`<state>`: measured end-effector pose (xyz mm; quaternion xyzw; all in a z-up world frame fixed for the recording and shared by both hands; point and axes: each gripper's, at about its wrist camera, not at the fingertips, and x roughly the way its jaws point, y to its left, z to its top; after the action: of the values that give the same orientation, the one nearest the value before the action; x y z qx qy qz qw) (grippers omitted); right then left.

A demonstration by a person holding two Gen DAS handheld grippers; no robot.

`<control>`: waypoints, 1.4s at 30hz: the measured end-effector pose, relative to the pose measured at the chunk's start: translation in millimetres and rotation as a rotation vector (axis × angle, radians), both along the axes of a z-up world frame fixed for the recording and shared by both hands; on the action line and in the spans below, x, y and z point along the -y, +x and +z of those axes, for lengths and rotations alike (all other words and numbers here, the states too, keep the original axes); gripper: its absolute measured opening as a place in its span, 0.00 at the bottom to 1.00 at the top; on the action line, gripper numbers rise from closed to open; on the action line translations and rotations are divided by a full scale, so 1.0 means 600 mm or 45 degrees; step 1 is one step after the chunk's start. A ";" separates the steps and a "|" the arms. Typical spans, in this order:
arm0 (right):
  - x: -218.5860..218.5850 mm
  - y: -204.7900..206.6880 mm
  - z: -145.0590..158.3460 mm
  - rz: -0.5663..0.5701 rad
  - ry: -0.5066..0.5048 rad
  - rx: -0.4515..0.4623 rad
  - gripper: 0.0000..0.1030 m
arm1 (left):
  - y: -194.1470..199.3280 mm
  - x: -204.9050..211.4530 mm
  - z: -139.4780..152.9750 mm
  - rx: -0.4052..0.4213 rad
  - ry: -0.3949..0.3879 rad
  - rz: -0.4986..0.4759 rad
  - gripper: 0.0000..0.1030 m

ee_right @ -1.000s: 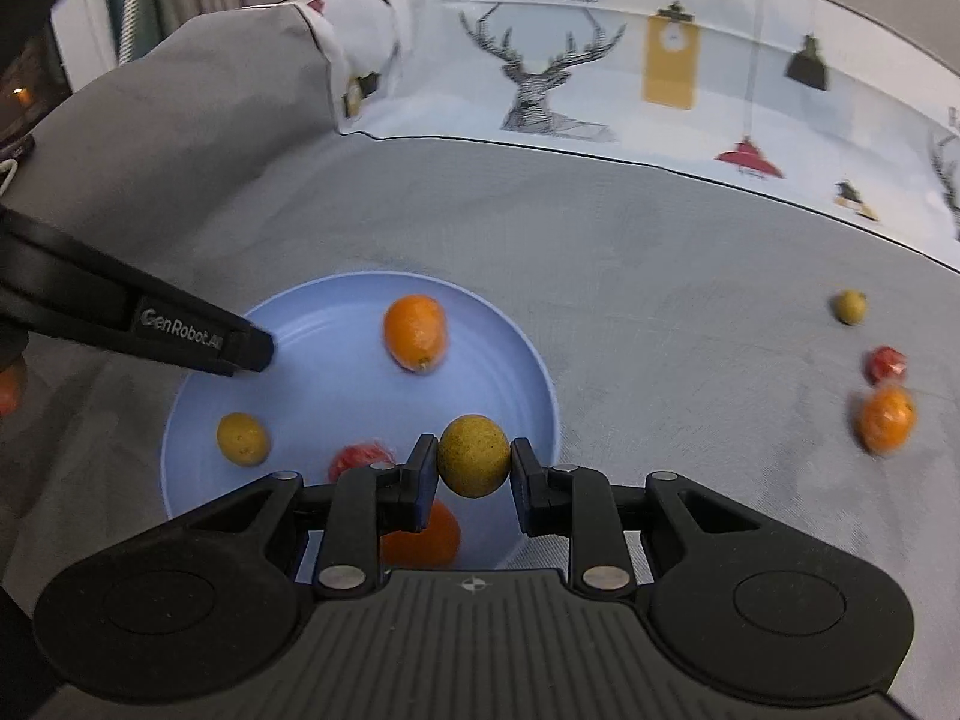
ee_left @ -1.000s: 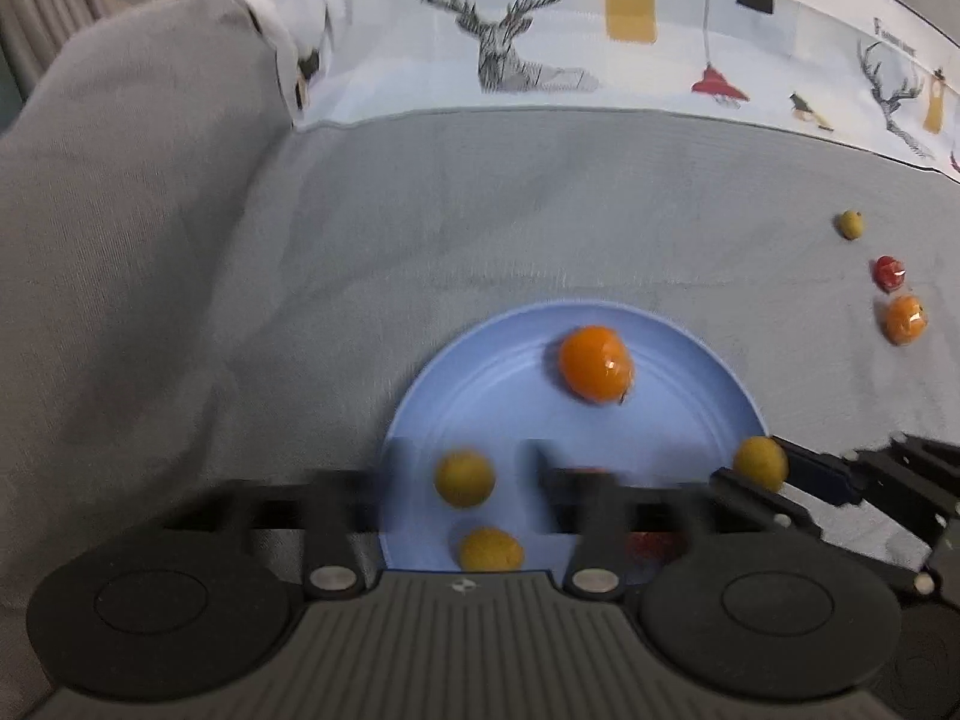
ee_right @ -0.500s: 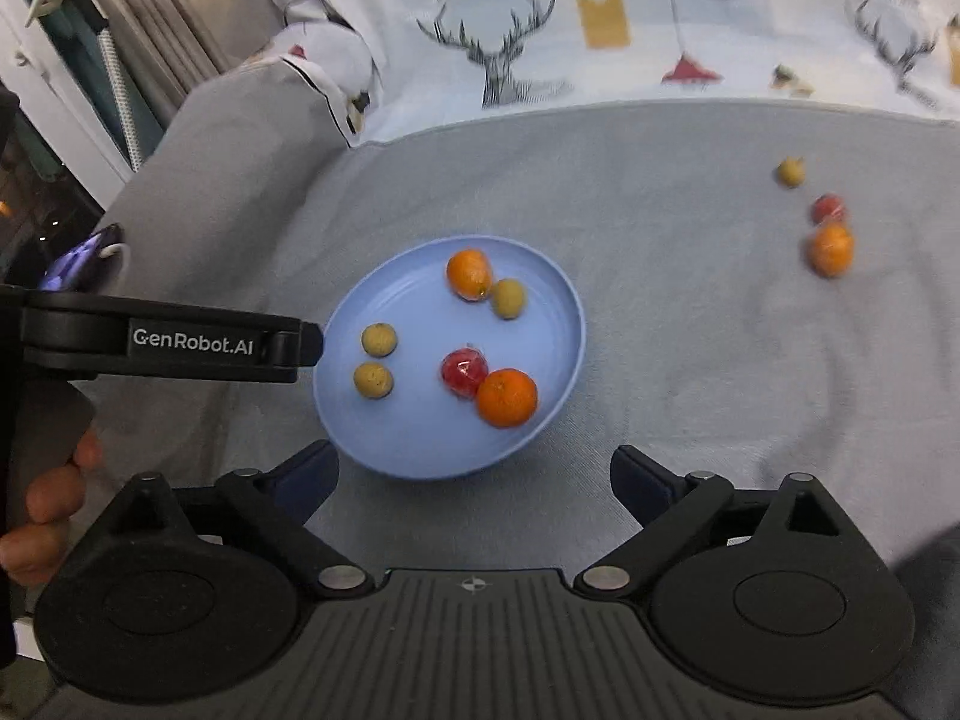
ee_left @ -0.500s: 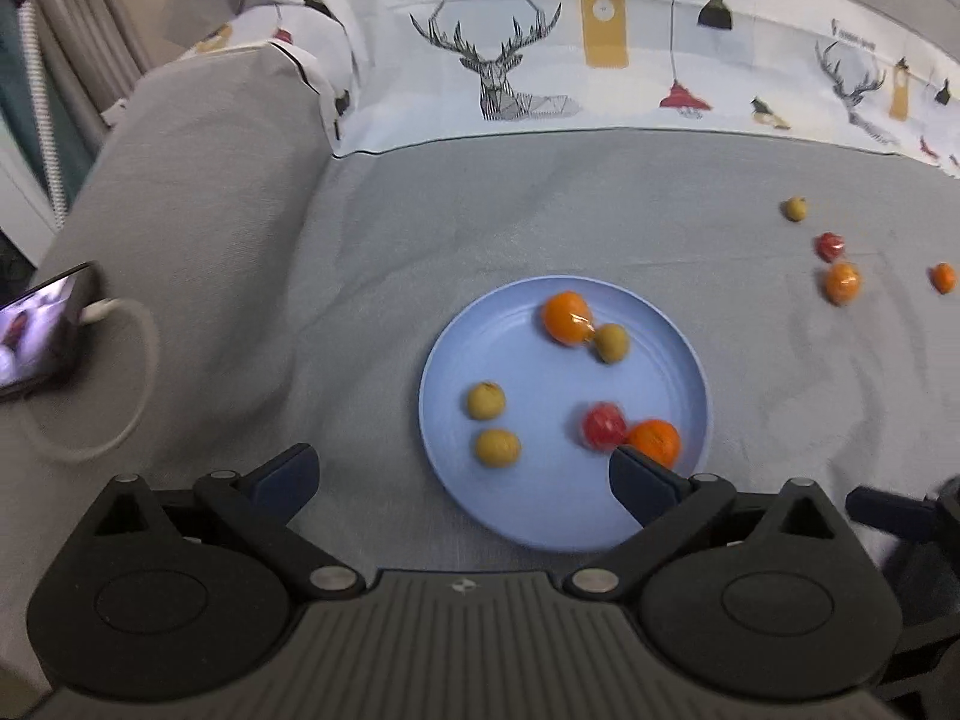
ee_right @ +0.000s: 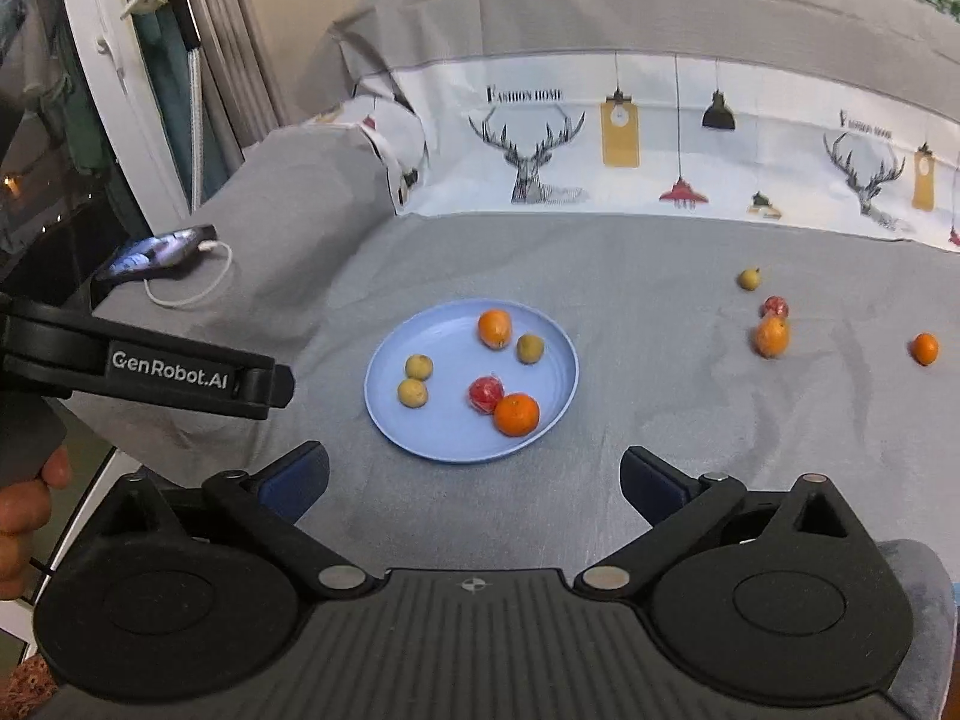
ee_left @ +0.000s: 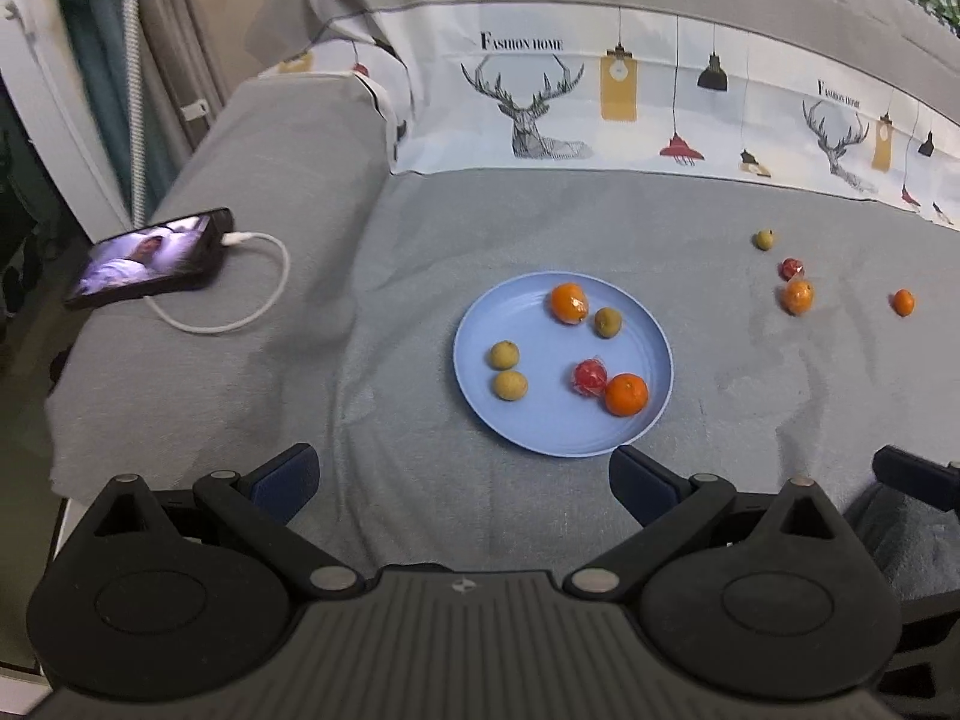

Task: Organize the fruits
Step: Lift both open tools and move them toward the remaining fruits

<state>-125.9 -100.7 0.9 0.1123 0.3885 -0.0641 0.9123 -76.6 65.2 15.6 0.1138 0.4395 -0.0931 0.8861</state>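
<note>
**Stock on the grey bedspread: one plate, ten fruits, two tools**

We list first the blue plate (ee_left: 480, 354), which lies flat on the grey bedspread (ee_left: 540, 222) near the middle of both views. On it we count six pieces. At the far side sits an orange (ee_left: 569, 302) with a yellow-green fruit (ee_left: 607, 322) just beside it on the right. Toward the left rim lie two more yellow-green fruits (ee_left: 504, 355) (ee_left: 510, 386), close together. At the near right a red wrapped fruit (ee_left: 590, 377) touches a larger orange (ee_left: 626, 394).

Off the plate, well to its right, we record four loose pieces on the cloth: a yellow-green one (ee_left: 763, 239) farthest back, a red one (ee_left: 791, 269) touching an orange one (ee_left: 797, 296) in front of it, and a small orange one (ee_left: 903, 302) farther right, apart from the rest.

The left gripper (ee_left: 462, 477) hangs above the near edge of the plate with its blue-padded fingers spread wide and nothing between them. The right gripper (ee_right: 474, 480) stands likewise apart and empty (its view also shows the left tool's arm at the left edge).

Sundries: a phone (ee_left: 150, 258) with a lit screen on the grey cushion at left, a white cable (ee_left: 240, 324) plugged into it, and a deer-print cloth (ee_left: 600, 114) along the back.
</note>
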 end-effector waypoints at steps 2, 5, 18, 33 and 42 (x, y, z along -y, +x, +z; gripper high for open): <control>-0.005 -0.011 0.009 -0.008 -0.011 0.031 0.99 | -0.013 -0.001 0.007 0.013 0.005 0.003 1.00; -0.009 -0.020 0.014 -0.003 -0.010 0.048 0.99 | -0.027 0.000 0.013 0.025 0.006 0.002 1.00; -0.006 -0.027 0.016 0.011 -0.007 0.065 0.99 | -0.024 0.010 0.007 0.019 0.034 -0.022 1.00; 0.047 -0.016 -0.024 -0.077 0.104 0.006 0.99 | 0.003 0.054 -0.027 -0.070 0.133 -0.022 1.00; 0.158 -0.030 -0.043 -0.308 0.087 0.034 0.99 | 0.041 0.136 -0.050 -0.131 0.156 -0.067 1.00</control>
<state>-144.0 -195.5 -24.7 0.1903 0.3620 -0.1589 0.8986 -51.8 -16.4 -14.6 0.1743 0.4862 -0.0952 0.8510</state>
